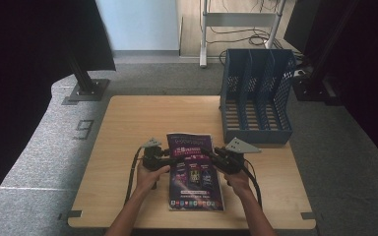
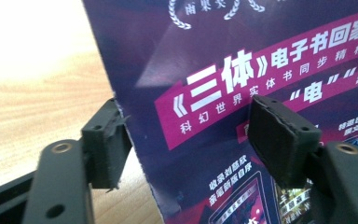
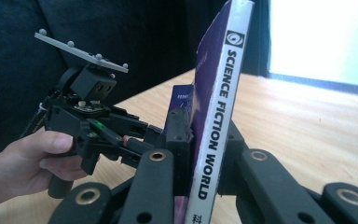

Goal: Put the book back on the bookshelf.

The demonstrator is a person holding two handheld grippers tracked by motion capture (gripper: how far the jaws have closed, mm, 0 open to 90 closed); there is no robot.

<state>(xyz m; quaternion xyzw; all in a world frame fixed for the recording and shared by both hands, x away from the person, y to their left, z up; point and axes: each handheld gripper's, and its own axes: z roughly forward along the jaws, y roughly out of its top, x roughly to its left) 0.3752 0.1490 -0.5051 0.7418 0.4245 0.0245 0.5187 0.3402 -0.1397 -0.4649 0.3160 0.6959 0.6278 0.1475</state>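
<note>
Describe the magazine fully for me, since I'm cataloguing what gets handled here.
The magazine is a thin glossy issue with a dark purple cover, a magenta banner and white Chinese text. Its white spine reads "SCIENCE FICTION WORLD". It sits on the wooden table near the person. The right gripper is clamped on its spine edge. The left gripper straddles the opposite, slightly frayed edge with its jaws apart.

One magazine (image 1: 195, 170), two grippers (left gripper (image 1: 166, 153), right gripper (image 1: 211, 154)), one blue file rack (image 1: 257, 98), one table (image 1: 128, 128).
</note>
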